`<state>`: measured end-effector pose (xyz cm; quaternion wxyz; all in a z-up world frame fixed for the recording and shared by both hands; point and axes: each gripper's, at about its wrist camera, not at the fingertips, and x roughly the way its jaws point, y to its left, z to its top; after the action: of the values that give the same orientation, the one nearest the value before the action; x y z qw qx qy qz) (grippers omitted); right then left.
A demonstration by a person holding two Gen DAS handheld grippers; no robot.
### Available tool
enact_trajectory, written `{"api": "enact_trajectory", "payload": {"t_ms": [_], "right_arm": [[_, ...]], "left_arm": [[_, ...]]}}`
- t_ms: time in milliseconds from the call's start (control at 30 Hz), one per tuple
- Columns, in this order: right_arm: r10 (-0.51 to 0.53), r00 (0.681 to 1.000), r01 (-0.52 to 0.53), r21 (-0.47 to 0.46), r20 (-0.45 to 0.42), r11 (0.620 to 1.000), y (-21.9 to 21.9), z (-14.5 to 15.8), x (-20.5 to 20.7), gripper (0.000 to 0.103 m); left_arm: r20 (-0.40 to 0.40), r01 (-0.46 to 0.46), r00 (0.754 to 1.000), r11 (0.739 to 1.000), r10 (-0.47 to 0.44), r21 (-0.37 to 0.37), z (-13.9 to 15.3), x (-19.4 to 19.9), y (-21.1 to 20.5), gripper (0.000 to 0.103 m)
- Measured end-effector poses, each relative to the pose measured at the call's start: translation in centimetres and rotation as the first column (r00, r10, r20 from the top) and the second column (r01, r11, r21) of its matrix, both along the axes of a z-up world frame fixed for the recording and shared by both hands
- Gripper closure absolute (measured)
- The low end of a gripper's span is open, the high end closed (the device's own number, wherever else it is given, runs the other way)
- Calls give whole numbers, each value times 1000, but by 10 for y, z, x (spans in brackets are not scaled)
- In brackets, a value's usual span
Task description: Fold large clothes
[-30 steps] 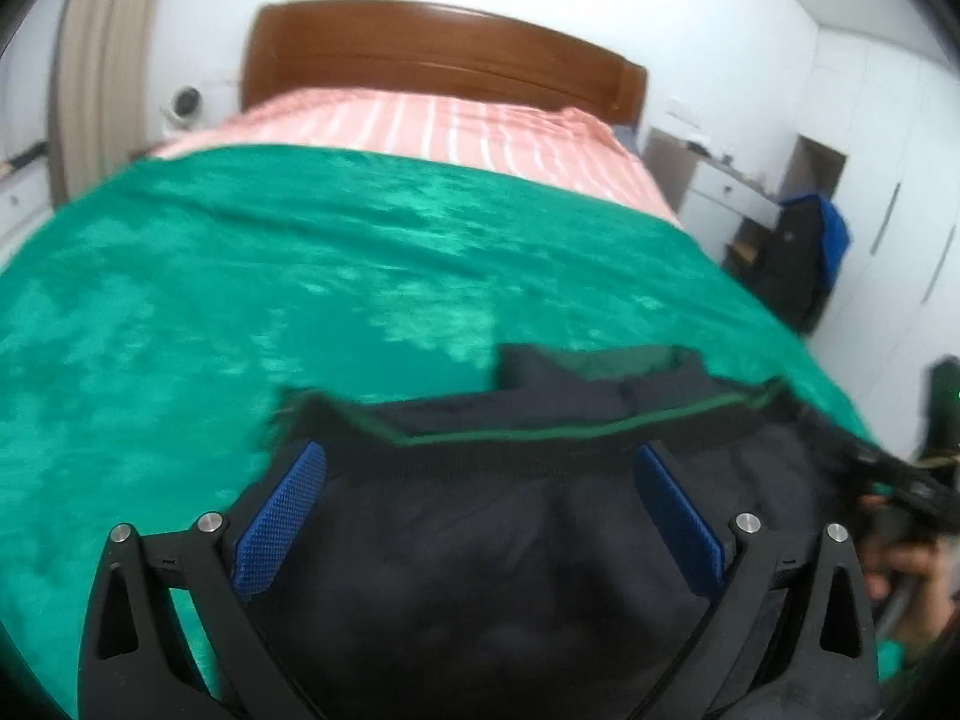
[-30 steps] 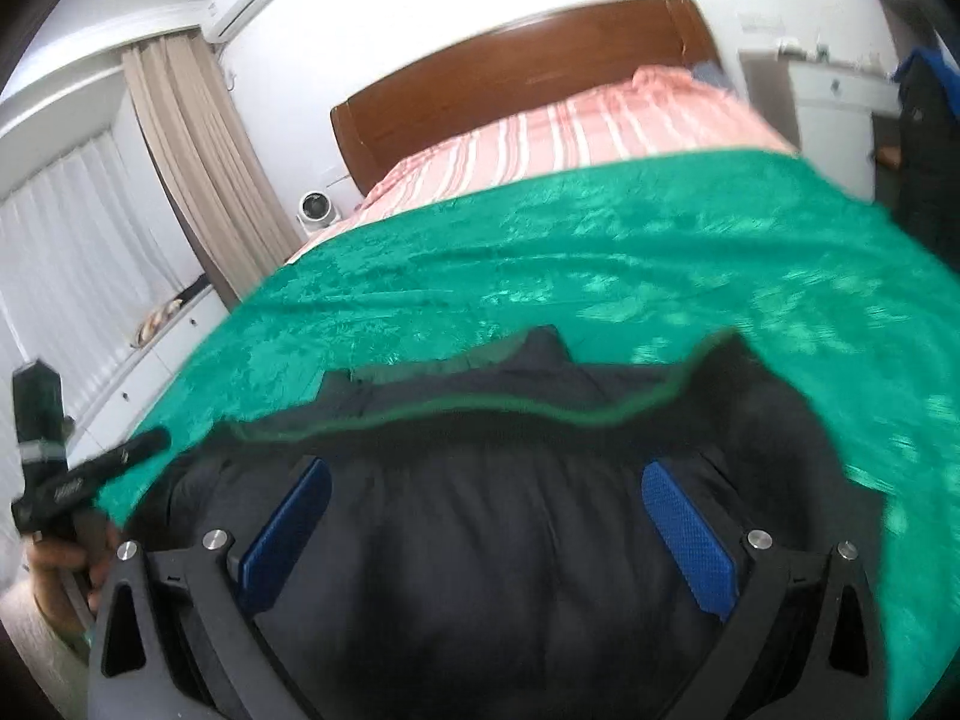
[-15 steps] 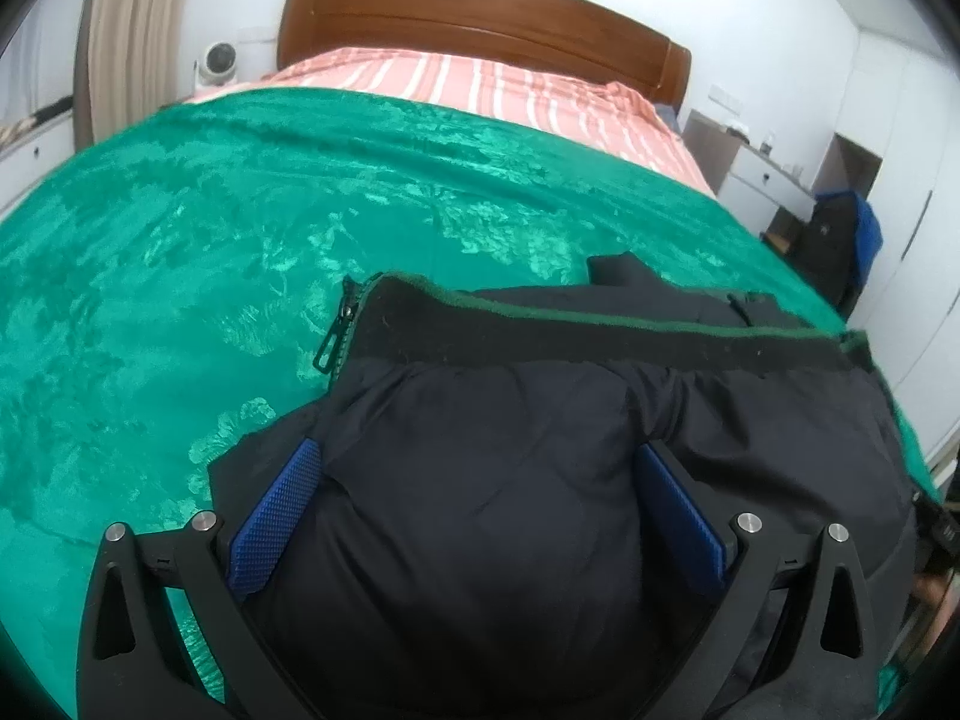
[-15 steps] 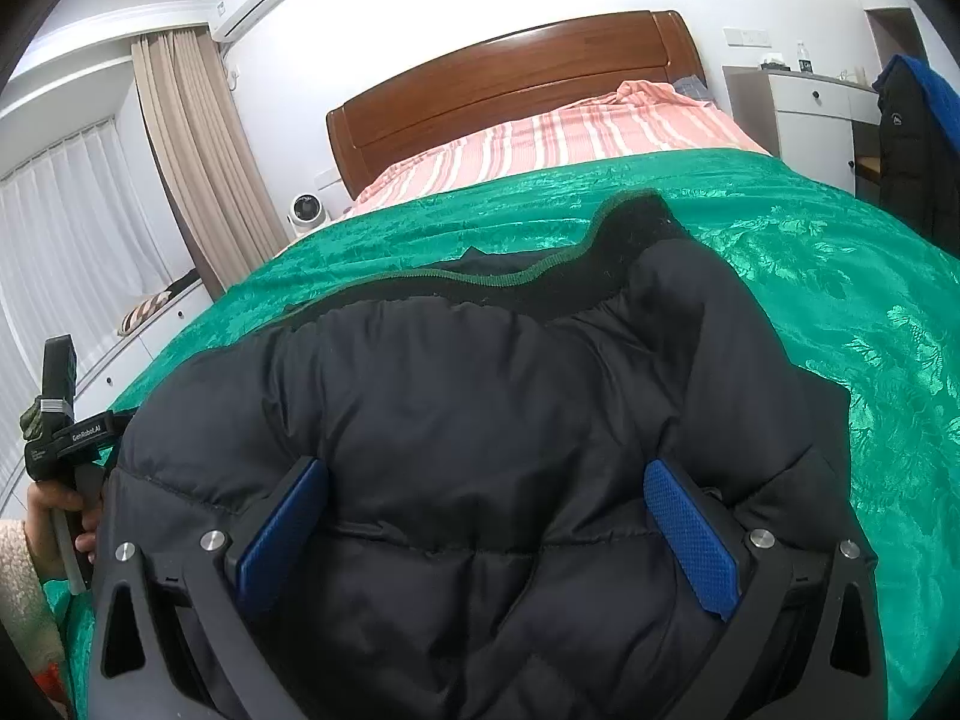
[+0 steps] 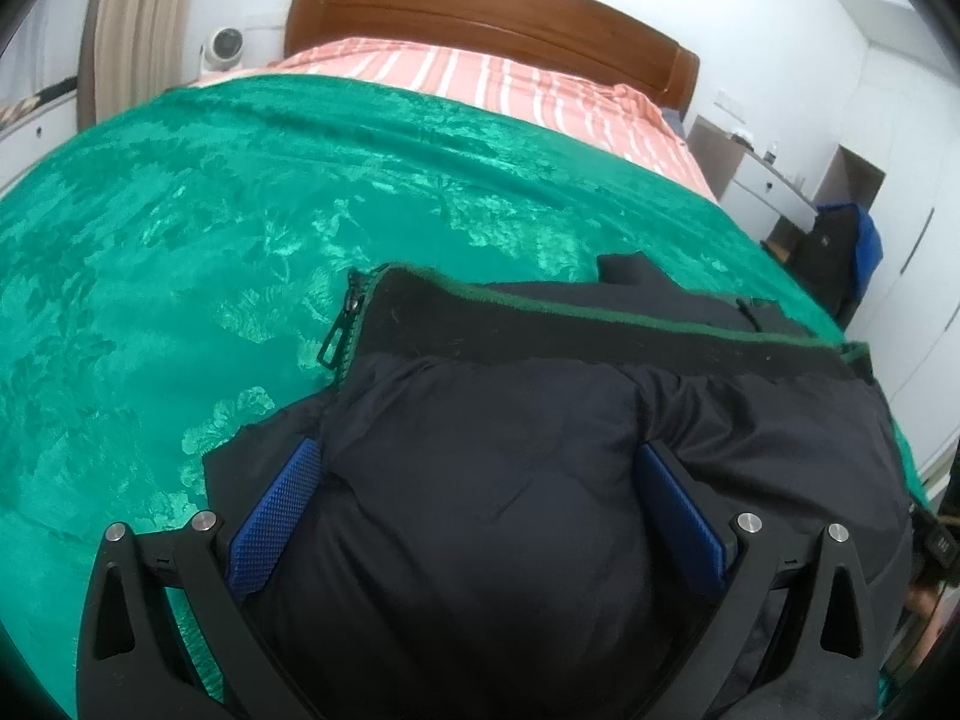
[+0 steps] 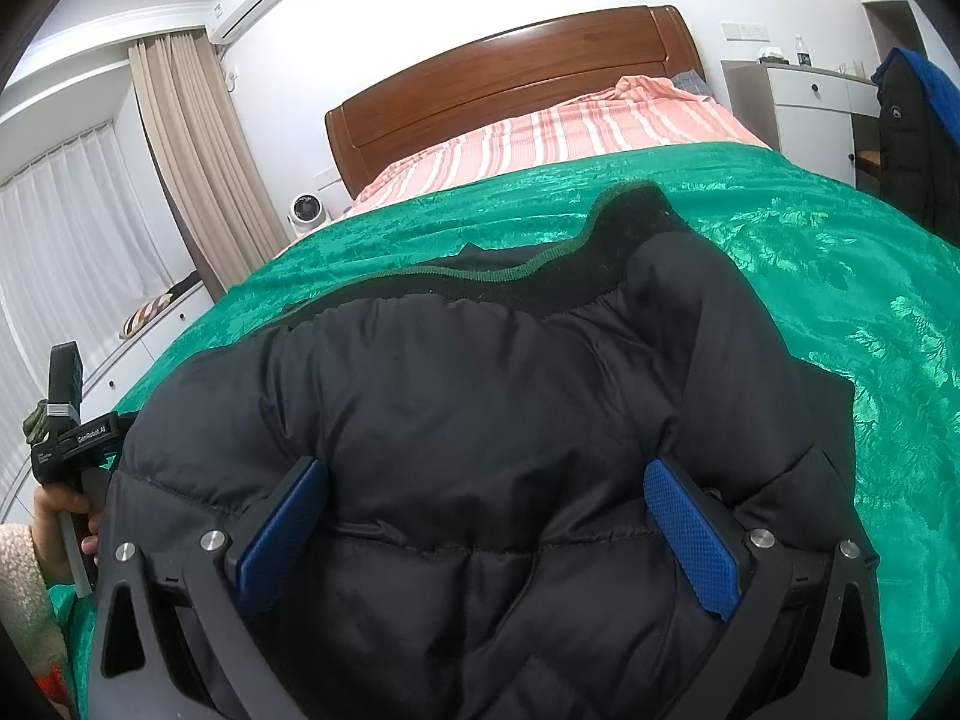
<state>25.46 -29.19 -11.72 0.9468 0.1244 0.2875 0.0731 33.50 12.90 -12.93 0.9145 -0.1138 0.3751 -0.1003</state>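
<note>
A black puffy jacket [image 5: 600,360] with a green-edged ribbed hem and a zipper pull [image 5: 336,342] lies bunched on the green bedspread [image 5: 180,210]. My left gripper [image 5: 480,516] straddles a thick bulge of it, and its blue pads [image 5: 276,510] press into the fabric on both sides. In the right wrist view the same jacket [image 6: 450,372] fills the foreground. My right gripper [image 6: 486,522] holds a thick quilted bunch between widely spaced pads [image 6: 690,540]. A hand [image 6: 60,510] holding the left gripper's handle shows at the left edge.
The green bedspread reaches back to a pink striped sheet [image 5: 480,78] and a wooden headboard [image 5: 492,6]. A white dresser [image 6: 810,102] and a dark hanging coat [image 6: 912,138] stand to the right. Curtains [image 6: 192,150] and a small white fan [image 6: 309,213] are on the left.
Both grippers have come down and forward with the jacket. Its hem, raised off the bed a second ago, now rests on the bedspread with the padded part folded over.
</note>
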Motion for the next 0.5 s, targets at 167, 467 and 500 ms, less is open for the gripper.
{"api": "enact_trajectory", "payload": {"t_ms": [167, 467, 500], "right_arm": [[0, 1000, 0, 0, 0, 1000, 0, 0, -1, 0], [0, 1000, 0, 0, 0, 1000, -1, 0, 0, 0], [0, 1000, 0, 0, 0, 1000, 0, 0, 0, 0]], "left_arm": [[-19, -6, 1000, 999, 6, -35, -3, 2, 4, 0], [-13, -10, 1000, 1000, 10, -23, -3, 1, 2, 0], [-13, -10, 1000, 1000, 10, -23, -3, 1, 2, 0]]}}
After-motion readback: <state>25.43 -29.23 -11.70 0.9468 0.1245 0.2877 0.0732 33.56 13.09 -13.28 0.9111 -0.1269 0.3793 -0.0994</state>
